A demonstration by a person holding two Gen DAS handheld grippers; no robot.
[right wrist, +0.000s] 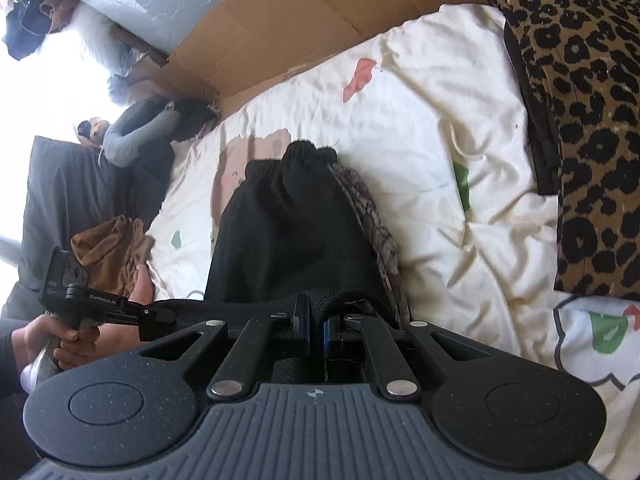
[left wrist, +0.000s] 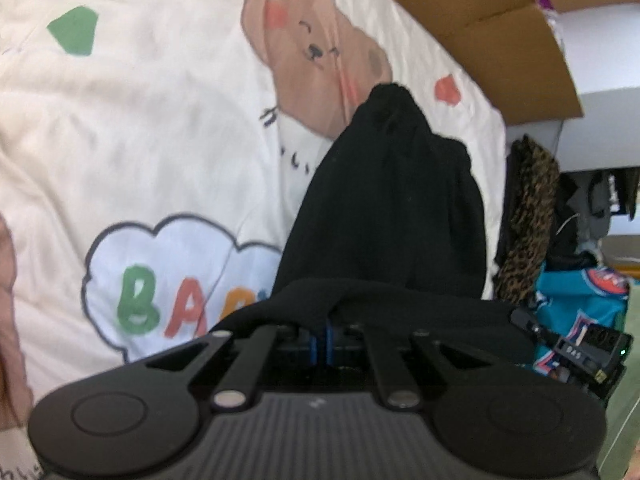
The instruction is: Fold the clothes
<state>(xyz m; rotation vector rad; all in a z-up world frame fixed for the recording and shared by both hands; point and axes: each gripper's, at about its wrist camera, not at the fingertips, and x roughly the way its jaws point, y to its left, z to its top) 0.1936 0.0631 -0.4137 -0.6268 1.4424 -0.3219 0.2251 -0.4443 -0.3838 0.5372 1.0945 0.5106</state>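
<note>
Over the quilt, both hand-held grippers pinch a black garment.

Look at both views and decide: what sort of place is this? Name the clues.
Probably a bedroom at home. A printed quilt covers what looks like a bed, a black garment lies across it with a leopard-print one alongside, and flattened cardboard stands behind.

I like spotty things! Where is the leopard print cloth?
In the right wrist view the leopard print cloth lies at the far right on the cartoon bedsheet, right of the black garment both grippers hold, below the cardboard.
</note>
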